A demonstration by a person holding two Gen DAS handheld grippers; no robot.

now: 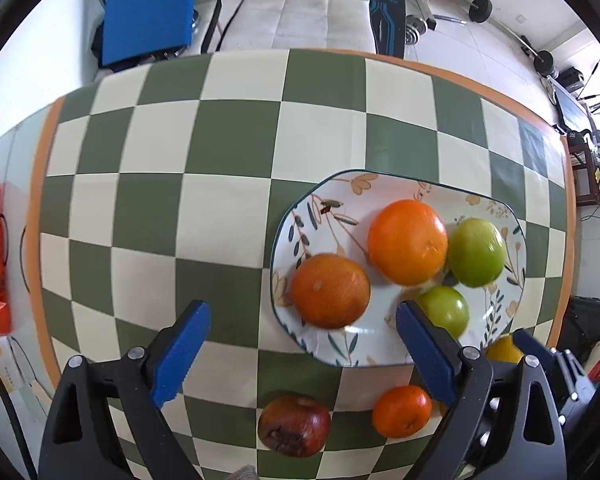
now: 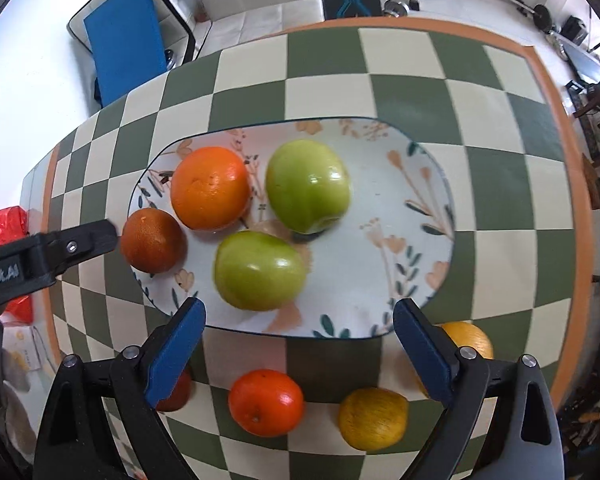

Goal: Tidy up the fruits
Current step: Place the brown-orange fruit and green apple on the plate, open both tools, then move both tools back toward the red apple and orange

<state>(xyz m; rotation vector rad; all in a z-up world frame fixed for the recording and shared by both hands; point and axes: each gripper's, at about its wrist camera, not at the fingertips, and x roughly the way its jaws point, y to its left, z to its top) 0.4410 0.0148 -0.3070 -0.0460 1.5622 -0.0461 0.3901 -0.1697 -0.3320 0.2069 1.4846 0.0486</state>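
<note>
Surface: your table wears a green-and-cream checkered cloth (image 2: pixel 332 60); beyond it are a white sofa (image 1: pixel 300 12) and barbells (image 1: pixel 480 8).
Plate: the floral plate (image 2: pixel 380 288) holds two oranges and two green apples.
Left gripper (image 1: pixel 300 348): spread wide, holding nothing.
Right gripper (image 2: pixel 298 344): spread wide, empty, above a tangerine (image 2: pixel 266 402) lying on the cloth.

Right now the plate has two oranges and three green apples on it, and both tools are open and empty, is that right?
Not quite. The plate holds two oranges and only two green apples, as the right wrist view shows. Both the left tool and right tool are open and empty.
</note>
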